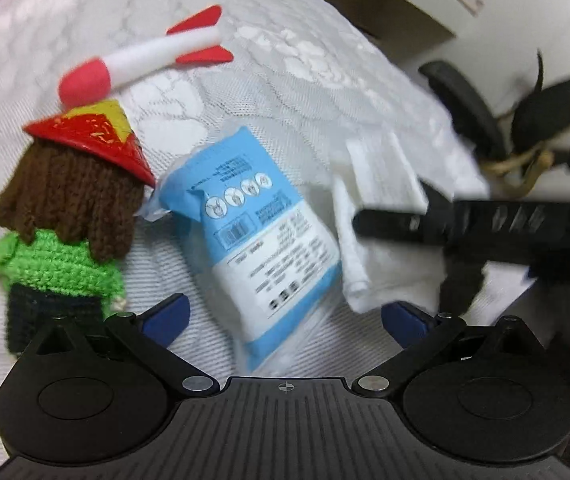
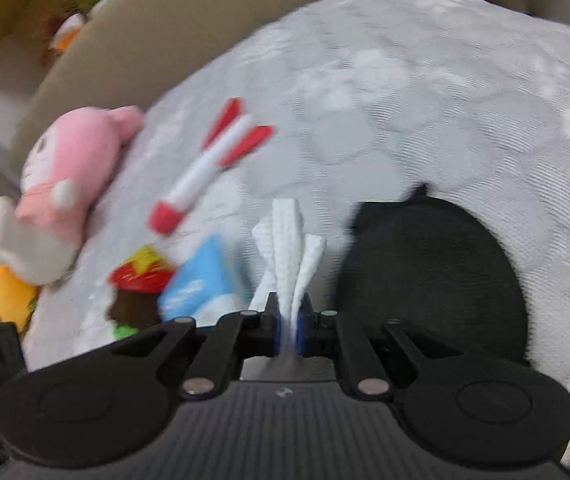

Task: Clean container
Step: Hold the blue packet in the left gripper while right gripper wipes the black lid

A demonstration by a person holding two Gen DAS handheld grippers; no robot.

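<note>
A folded white wipe (image 2: 289,256) is pinched between the closed jaws of the right gripper (image 2: 289,326) at lower centre. The left gripper (image 1: 285,320) is spread wide, empty, above the blue wipe pack (image 1: 261,232). A dark rounded object (image 2: 433,280), possibly the container, sits right of centre, apparently not yet wiped.

Your two grippers, matte black with blue pads

Your left gripper (image 1: 283,318) has a ribbed black deck with a small crosshair mark at its front edge; two round black housings flank it, each with a raised disc; angled black links carry a silver rivet either side; the fingers (image 1: 167,316) end in dark blue pads; your right gripper (image 2: 289,326) is built alike, with the same ribbing, silver rivets and blue-faced fingers (image 2: 275,328).
</note>
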